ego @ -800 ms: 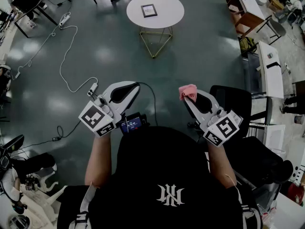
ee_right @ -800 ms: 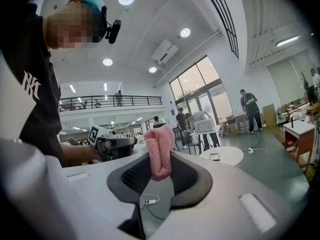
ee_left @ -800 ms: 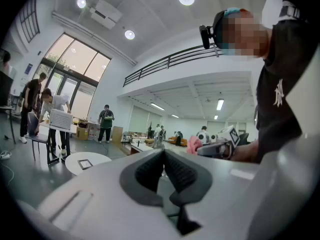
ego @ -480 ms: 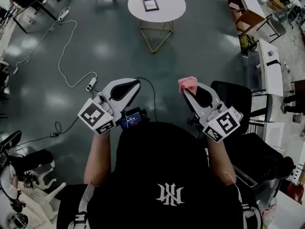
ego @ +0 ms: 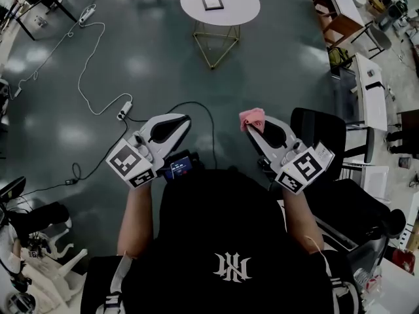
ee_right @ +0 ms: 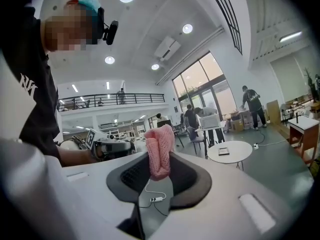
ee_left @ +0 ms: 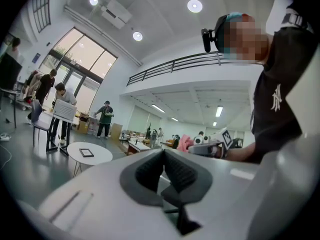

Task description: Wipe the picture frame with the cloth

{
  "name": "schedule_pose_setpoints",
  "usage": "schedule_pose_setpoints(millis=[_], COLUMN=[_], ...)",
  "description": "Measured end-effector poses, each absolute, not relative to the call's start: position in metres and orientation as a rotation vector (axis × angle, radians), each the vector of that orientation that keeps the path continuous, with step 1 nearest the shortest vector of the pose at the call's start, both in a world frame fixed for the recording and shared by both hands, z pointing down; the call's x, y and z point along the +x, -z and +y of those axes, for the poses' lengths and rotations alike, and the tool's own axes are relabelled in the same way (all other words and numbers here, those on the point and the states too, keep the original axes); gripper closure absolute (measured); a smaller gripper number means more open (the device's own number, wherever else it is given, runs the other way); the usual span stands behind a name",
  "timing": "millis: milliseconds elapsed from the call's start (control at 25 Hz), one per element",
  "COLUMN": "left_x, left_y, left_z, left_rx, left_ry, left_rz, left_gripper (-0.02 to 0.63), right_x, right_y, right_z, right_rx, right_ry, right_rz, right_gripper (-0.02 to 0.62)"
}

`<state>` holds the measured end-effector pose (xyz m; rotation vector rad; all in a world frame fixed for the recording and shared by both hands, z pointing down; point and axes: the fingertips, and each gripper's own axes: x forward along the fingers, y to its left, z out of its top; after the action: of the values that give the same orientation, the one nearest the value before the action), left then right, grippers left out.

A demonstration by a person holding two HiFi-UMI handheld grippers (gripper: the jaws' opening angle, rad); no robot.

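Observation:
The dark picture frame (ego: 212, 2) lies flat on a round white table (ego: 236, 8) far ahead across the floor. It also shows small in the left gripper view as the frame (ee_left: 86, 152) and in the right gripper view as the frame (ee_right: 223, 151). My right gripper (ego: 251, 125) is held in the air in front of the person, shut on a pink cloth (ego: 253, 118). The bunched cloth (ee_right: 159, 151) sticks up between its jaws. My left gripper (ego: 184, 118) is level with it to the left, jaws together and empty, and its tip (ee_left: 164, 153) shows closed.
The table stands on a gold wire base (ego: 216, 44). A white power strip (ego: 124, 113) and cables trail over the dark floor at left. A black chair (ego: 321, 136) and desks (ego: 370, 97) are close at right. Several people (ee_left: 61, 101) stand beyond the table.
The table and frame have slid up and slightly right in the head view. Both grippers have kept their height and state, and the cloth has stayed in the right one.

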<state>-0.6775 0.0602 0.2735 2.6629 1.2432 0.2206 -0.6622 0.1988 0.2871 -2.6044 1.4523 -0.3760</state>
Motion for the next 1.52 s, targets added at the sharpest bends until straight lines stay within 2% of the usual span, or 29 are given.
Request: schedule_pose_setpoints(millis=[480, 800, 1240, 1520], left_x=[-0.710, -0.704, -0.626, -0.536], left_y=[-0.294, -0.311, -0.316, -0.290], left_z=[0.011, 0.000, 0.035, 0.086], left_rx=[2.615, 2.553, 2.542, 2.583], left_ry=[-0.226, -0.253, -0.317, -0.298], left_rz=[1.286, 1.283, 1.285, 1.283], left_gripper=[0.603, 0.603, 0.603, 0.603], right_x=[-0.680, -0.674, -0.588, -0.502], right_y=[-0.303, -0.316, -0.323, -0.312], right_z=[0.152, 0.159, 0.185, 0.237], right_rx=[-2.610, -2.655, -2.616, -2.582], right_ry=[0.405, 0.497, 0.493, 0.411], right_rz=[1.366, 1.277, 1.282, 1.307], right_gripper=[0.502, 0.502, 0.502, 0.502])
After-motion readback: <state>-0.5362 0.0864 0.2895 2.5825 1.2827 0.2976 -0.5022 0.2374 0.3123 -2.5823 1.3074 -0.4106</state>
